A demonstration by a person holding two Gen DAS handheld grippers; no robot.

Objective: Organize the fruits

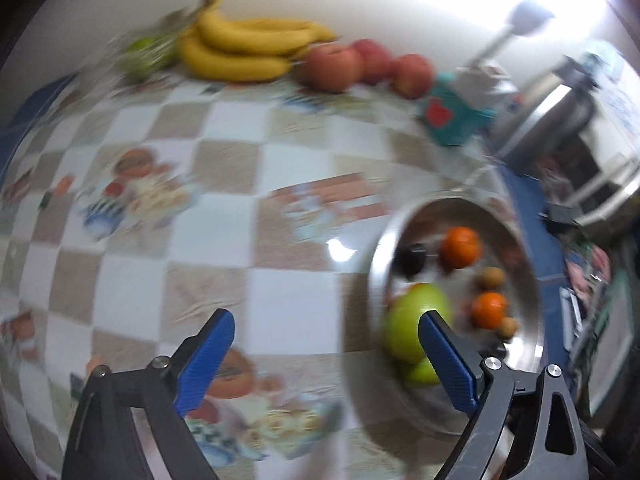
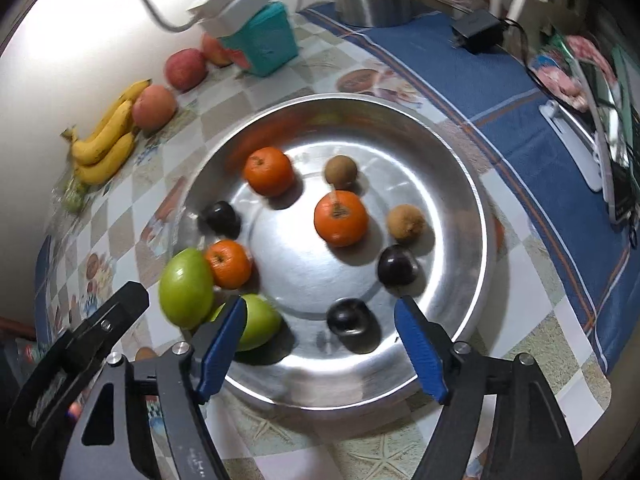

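— Now, how are the two sets of tongs seen to stand?

— Both are spread apart with nothing clamped. The left gripper (image 1: 326, 354) is held wide over the checked tablecloth (image 1: 280, 296), and only cloth is seen between its blue pads (image 1: 208, 360). Its right-hand pad is seen in front of a green apple (image 1: 404, 320), but whether it touches cannot be told: that view is blurred.

— And the right gripper (image 2: 320, 344)?

— It is held above the near rim of the metal tray (image 2: 452, 184). A dark plum (image 2: 347, 318) is seen between its pads, lying on the tray floor and pressed by neither. The left pad is seen across a second green apple (image 2: 262, 322); contact cannot be judged.

— Where is the fruit placed?

— Inside the tray, three oranges are found: one toward the far side (image 2: 269, 170), one near the middle (image 2: 341, 218), and a small one (image 2: 229, 263) at the left side, beside the first green apple (image 2: 186, 288), which is seen over the left rim. Two brown kiwis (image 2: 340, 170) (image 2: 406, 221) are set on the right half, and two more plums (image 2: 398, 266) (image 2: 221, 218) are seen by the right and left sides.

— And outside the tray?

— Along the far edge of the table, against the wall, bananas (image 2: 106, 140) and red apples (image 2: 154, 106) are lined up, with a teal box (image 2: 266, 44) close by.
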